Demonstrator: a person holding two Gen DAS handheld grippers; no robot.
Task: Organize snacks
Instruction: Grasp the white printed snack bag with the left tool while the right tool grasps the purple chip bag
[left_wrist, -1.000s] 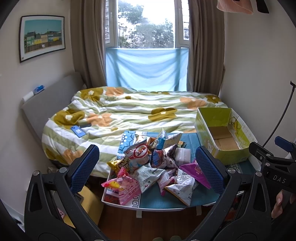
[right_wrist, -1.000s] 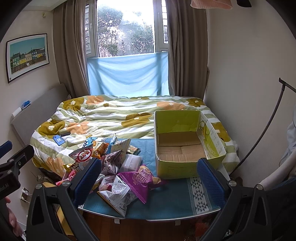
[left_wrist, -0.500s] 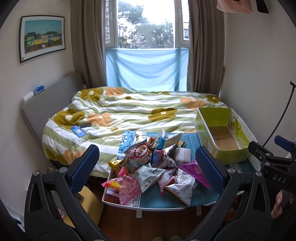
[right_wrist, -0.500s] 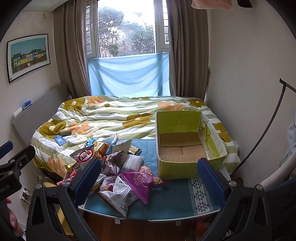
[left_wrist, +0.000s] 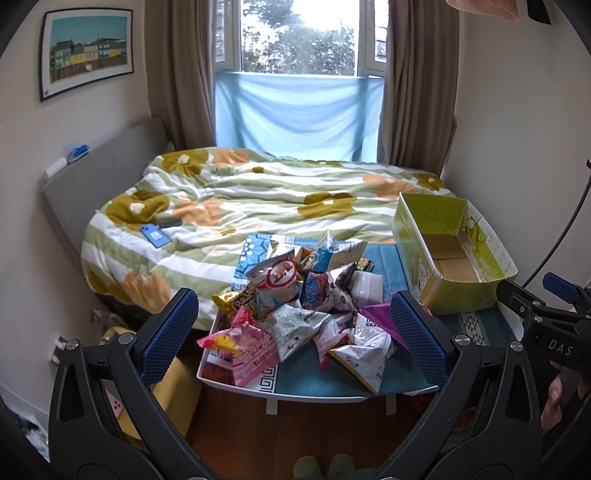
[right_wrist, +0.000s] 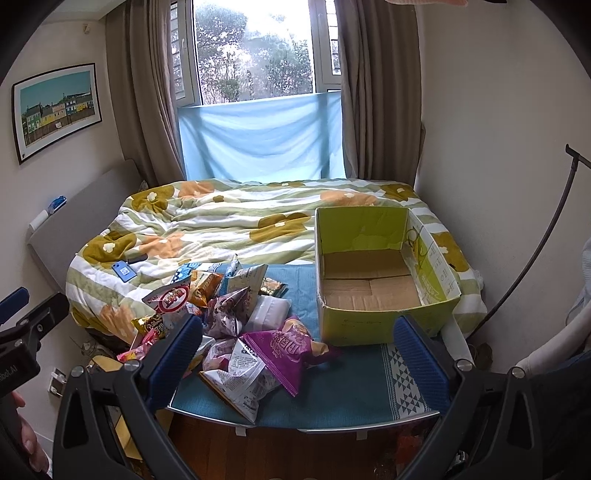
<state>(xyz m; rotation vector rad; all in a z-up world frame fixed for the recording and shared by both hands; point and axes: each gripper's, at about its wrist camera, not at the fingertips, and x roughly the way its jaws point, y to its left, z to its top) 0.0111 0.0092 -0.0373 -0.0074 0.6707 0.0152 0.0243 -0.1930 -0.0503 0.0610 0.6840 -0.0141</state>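
A heap of snack bags (left_wrist: 295, 314) lies on a low table with a teal cloth (left_wrist: 295, 380) at the foot of the bed. It also shows in the right wrist view (right_wrist: 236, 332), with a purple bag (right_wrist: 284, 347) at the front. An empty green cardboard box (right_wrist: 373, 288) stands to the right of the heap, seen too in the left wrist view (left_wrist: 450, 258). My left gripper (left_wrist: 291, 332) is open and empty, held well back from the table. My right gripper (right_wrist: 295, 354) is open and empty, also held back.
The bed with a flowered quilt (left_wrist: 258, 206) lies behind the table, with a blue phone (left_wrist: 155, 236) on it. A grey headboard (left_wrist: 103, 173) is at the left. Wooden floor (left_wrist: 295, 424) lies below the table. A yellow item (left_wrist: 173, 391) sits on the floor at left.
Both views have shifted very slightly; the right gripper has edged a little nearer the table. Nothing on the table has moved.
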